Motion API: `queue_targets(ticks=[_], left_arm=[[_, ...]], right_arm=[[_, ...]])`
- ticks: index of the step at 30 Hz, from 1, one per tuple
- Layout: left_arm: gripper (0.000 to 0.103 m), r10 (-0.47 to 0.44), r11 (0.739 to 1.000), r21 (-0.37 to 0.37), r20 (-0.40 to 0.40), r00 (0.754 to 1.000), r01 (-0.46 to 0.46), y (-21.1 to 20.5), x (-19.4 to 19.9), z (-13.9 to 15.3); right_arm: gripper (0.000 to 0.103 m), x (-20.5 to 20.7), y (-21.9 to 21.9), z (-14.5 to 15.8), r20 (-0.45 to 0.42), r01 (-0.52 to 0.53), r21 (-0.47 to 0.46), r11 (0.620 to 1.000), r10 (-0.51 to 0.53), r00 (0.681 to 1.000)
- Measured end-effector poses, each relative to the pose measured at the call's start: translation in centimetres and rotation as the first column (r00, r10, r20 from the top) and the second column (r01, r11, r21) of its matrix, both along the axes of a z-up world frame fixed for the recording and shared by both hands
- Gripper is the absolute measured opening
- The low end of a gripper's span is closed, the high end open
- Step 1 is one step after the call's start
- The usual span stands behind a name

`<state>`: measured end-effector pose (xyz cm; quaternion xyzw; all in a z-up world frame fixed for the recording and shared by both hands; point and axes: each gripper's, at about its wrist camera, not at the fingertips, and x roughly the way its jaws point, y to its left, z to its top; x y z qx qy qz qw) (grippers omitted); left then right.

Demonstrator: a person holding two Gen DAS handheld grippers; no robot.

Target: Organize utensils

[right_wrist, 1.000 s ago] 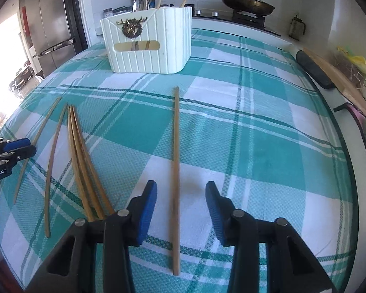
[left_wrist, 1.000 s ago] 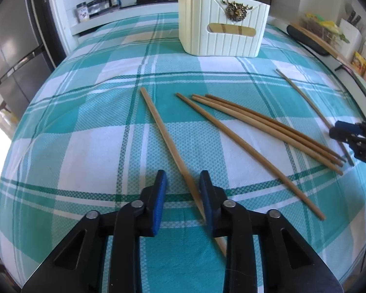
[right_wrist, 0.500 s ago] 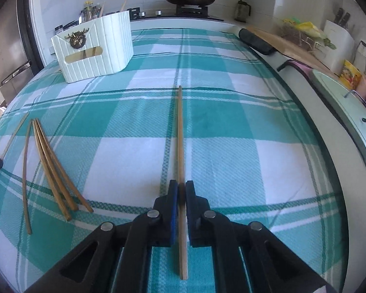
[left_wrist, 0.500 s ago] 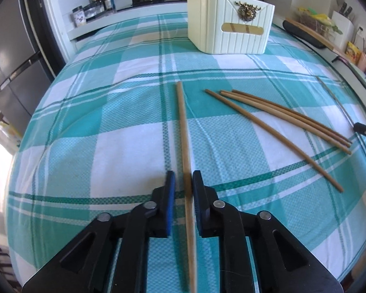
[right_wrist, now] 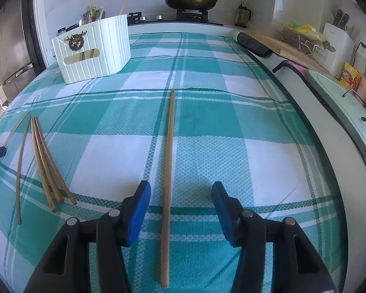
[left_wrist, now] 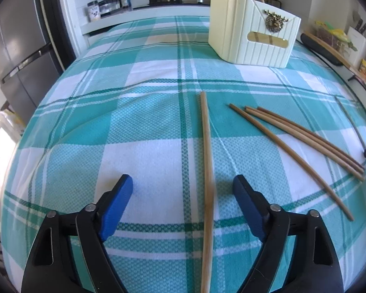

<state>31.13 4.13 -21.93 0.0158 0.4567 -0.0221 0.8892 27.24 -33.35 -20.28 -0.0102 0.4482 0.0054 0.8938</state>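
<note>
A long wooden chopstick (left_wrist: 205,134) lies on the teal checked cloth (left_wrist: 134,122) between the jaws of my left gripper (left_wrist: 183,183). Those jaws are opening wide and the blue pads (left_wrist: 114,207) stand clear of it. In the right wrist view a second chopstick (right_wrist: 169,146) lies between the jaws of my right gripper (right_wrist: 181,187), which are also opening and not touching it. Several more chopsticks (left_wrist: 305,134) (right_wrist: 44,161) lie loose between the two grippers. A cream ribbed holder (left_wrist: 251,39) (right_wrist: 95,51) with utensils inside stands at the far side.
A pan (right_wrist: 190,0) sits on the stove behind the table. A grey fridge (left_wrist: 12,48) stands to the left, with jars (left_wrist: 109,0) on the back ledge. A black roll (right_wrist: 253,44), a board and a sink (right_wrist: 341,92) line the right counter.
Each gripper shut on its chopstick half a second ago and has now opened, letting it go. Both chopsticks now lie straight ahead along the fingers.
</note>
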Motion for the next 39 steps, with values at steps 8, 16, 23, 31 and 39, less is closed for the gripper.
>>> queue_targets(ticks=[8, 16, 23, 31, 39], left_arm=[[0.094, 0.013, 1.000, -0.010, 0.012, 1.000, -0.013, 0.28, 0.04, -0.23], [0.098, 0.007, 1.000, -0.012, 0.005, 1.000, -0.007, 0.15, 0.09, -0.34], [0.100, 0.007, 1.000, -0.011, 0.004, 1.000, -0.007, 0.07, 0.11, -0.37], [0.100, 0.008, 1.000, -0.011, 0.004, 1.000, -0.008, 0.06, 0.11, -0.37], [0.100, 0.008, 1.000, -0.011, 0.003, 1.000, -0.008, 0.08, 0.12, -0.37]], right_arm=[[0.055, 0.16, -0.05, -0.12, 0.001, 0.002, 0.009, 1.000, -0.002, 1.000], [0.055, 0.13, -0.05, -0.16, 0.001, 0.003, 0.005, 1.000, -0.003, 1.000], [0.055, 0.13, -0.06, -0.19, 0.002, 0.003, 0.006, 1.000, -0.003, 1.000], [0.055, 0.12, -0.08, -0.19, 0.002, 0.003, 0.006, 1.000, -0.003, 1.000], [0.055, 0.12, -0.09, -0.20, 0.002, 0.003, 0.006, 1.000, -0.003, 1.000]])
